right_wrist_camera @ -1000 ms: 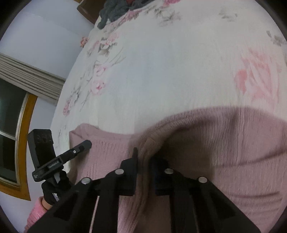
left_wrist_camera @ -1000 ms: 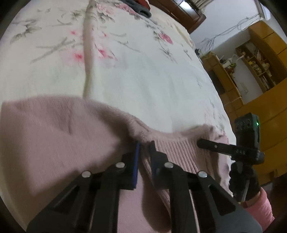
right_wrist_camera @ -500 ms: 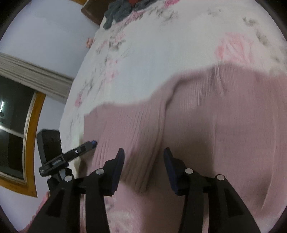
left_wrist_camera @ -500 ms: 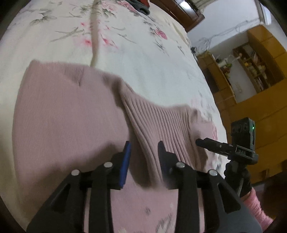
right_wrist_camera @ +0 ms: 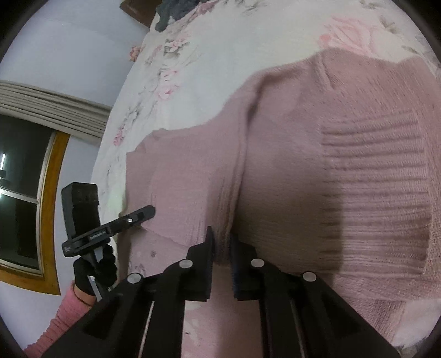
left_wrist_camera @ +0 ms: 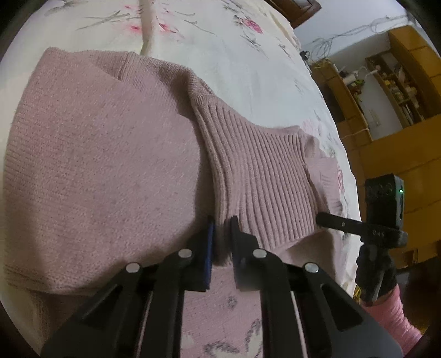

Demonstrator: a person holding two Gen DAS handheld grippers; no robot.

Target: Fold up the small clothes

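While sweater (left_wrist_camera: 110,165) lies on bedspread (left_wrist_camera: 248,68) | both tongs (left_wrist_camera: 221,242) (right_wrist_camera: 221,247) pinch it

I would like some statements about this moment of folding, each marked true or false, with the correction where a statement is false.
1. The left gripper is pinched on the pink sweater. True.
2. The right gripper hangs wide open above the bed. False: its fingers are closed on a ridge of the sweater.
3. The sweater lies on a floral bedsheet. True.
4. The sweater is dark blue. False: it is pink.
5. A dark garment lies at the far end of the bed. True.
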